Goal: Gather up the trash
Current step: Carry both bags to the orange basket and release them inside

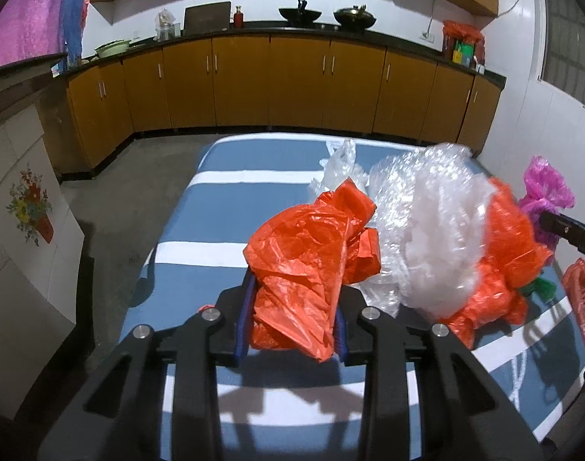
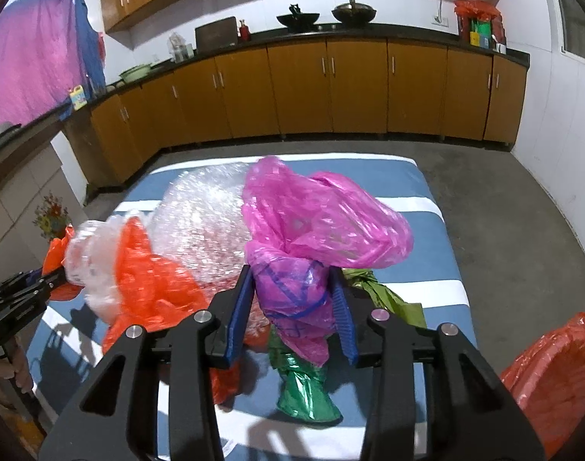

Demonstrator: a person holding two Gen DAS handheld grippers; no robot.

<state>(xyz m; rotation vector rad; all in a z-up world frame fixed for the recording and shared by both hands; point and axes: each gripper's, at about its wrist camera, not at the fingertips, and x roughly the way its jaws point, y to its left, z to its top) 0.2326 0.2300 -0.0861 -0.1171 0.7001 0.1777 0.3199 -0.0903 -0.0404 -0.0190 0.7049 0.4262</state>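
Tongs on the left (image 1: 292, 319) clamp a crumpled orange plastic bag (image 1: 308, 265) at lower centre. Right tongs (image 2: 294, 307) pinch a crinkled pink plastic bag (image 2: 323, 223) at centre frame.

blue-and-white striped tabletop (image 1: 254, 161) | orange-brown wooden cabinets (image 1: 300, 84) along far wall | two dark woks (image 2: 298, 20) on black counter (image 1: 254, 32) | pink cloth (image 2: 27, 61) hanging left
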